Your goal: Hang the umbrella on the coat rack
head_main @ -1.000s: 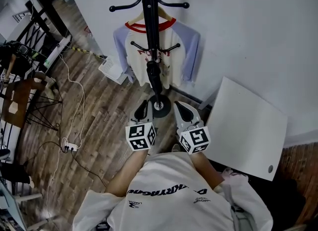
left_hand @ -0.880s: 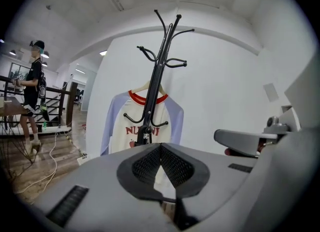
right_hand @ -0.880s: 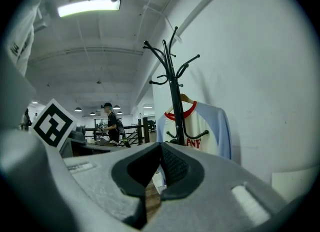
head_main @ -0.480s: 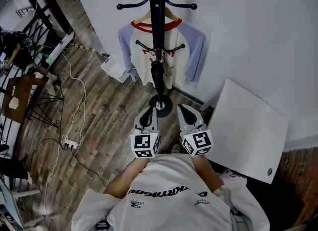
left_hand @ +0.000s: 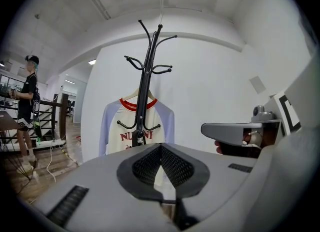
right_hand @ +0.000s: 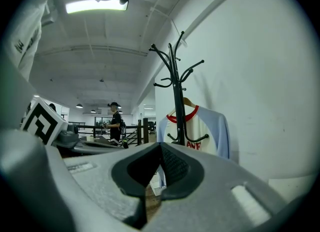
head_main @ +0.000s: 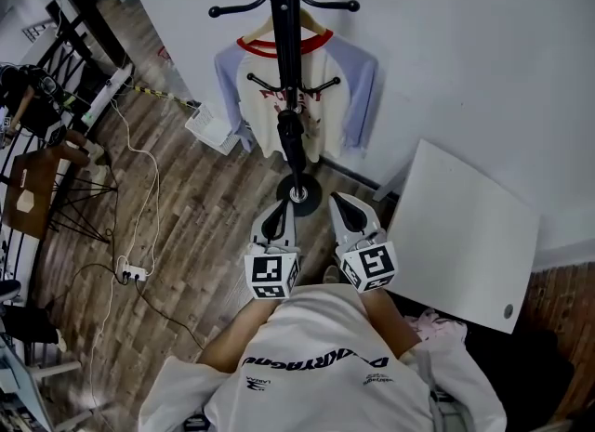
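Looking down past both grippers, I see a black coat rack (head_main: 297, 58) standing by the white wall. The umbrella (head_main: 290, 138), dark and folded, hangs close along the pole under the low hooks and above the round base (head_main: 298, 195). A shirt (head_main: 346, 77) with pale blue sleeves hangs on a hanger behind the pole.

The left gripper (head_main: 278, 209) is near the base, just left of it. Its fingers are clenched together with nothing between them. The right gripper (head_main: 340, 202) sits beside it on the right, fingers pressed together and also empty. Neither touches the umbrella.

A white panel (head_main: 465, 235) lies at the right, near the wall. A power strip (head_main: 130, 274) with its cable sits on the wood floor (head_main: 204, 226), far left.
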{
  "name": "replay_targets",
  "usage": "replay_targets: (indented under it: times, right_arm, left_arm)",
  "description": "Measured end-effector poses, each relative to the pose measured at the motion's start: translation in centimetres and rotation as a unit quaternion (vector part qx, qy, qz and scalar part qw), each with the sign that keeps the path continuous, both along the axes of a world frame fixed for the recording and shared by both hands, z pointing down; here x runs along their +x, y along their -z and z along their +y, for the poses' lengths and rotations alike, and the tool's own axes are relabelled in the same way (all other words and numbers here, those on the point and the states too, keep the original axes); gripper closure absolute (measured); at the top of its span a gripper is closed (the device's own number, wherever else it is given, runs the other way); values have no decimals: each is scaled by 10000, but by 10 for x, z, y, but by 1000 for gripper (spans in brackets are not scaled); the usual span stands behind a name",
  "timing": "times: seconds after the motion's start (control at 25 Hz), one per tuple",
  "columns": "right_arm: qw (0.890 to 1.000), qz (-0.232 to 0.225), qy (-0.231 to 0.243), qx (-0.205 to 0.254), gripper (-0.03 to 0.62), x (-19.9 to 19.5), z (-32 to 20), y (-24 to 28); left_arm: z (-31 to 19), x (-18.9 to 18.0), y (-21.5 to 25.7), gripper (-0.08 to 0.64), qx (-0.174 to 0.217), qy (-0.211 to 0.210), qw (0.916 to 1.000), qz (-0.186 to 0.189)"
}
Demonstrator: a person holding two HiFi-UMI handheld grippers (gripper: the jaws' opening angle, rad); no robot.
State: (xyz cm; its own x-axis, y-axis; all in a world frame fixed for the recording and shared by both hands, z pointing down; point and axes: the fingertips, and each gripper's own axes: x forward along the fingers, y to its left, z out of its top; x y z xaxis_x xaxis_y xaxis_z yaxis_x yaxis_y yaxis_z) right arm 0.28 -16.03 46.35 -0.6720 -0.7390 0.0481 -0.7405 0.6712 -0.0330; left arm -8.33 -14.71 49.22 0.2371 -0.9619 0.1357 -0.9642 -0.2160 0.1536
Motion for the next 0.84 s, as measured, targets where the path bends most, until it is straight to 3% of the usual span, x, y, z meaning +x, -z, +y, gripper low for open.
replay_targets:
  times: [0.84]
  right_arm:
    - [10000,26,-20,57,595,-2,8,1]
  left_arm:
    - [9,-3,-3,563,-24,-13,10000,79]
